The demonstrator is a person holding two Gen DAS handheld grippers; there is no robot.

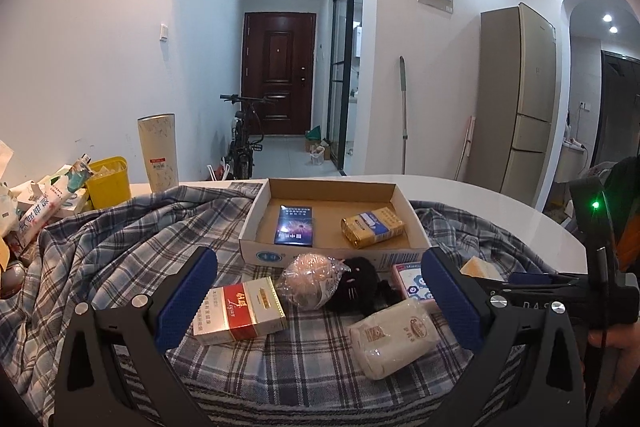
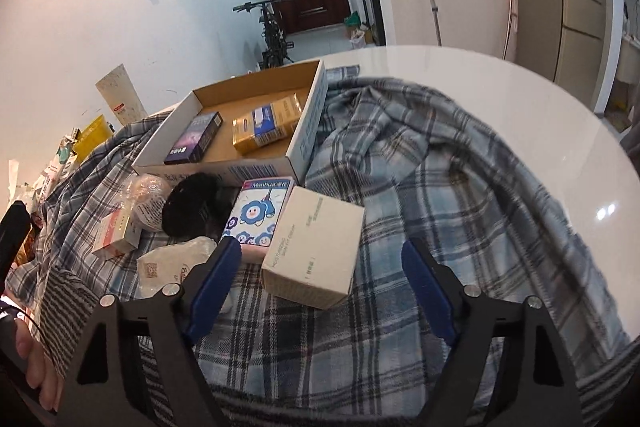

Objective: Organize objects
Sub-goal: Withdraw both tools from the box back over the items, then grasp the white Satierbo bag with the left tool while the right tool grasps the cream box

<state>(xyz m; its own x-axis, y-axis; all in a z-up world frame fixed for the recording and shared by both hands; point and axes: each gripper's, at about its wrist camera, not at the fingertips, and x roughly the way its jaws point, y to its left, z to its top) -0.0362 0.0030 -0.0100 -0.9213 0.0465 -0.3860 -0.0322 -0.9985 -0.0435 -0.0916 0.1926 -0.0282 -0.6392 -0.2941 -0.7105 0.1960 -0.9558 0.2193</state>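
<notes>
Now both grippers hover low and level over the blue plaid cloth (image 2: 420, 155), jaws spread wide, gripping nothing: left gripper (image 1: 320, 299) facing the red-and-white cigarette pack (image 1: 240, 311), right gripper (image 2: 320, 287) before the beige cardboard box (image 2: 316, 251).

A white round table (image 2: 500, 99) carries a rumpled plaid cloth (image 2: 420, 187) and clutter (image 1: 44, 203).

Home, apartment entry and dining area: dark wooden front door (image 1: 278, 73) at end of tiled hallway, bicycle (image 1: 244, 139) parked by wall, tall beige fridge (image 1: 516, 99), mop (image 1: 403, 115) leaning on wall, glass sliding door (image 1: 346, 67), round white table (image 2: 500, 87) under plaid cloth (image 2: 420, 167)
</notes>
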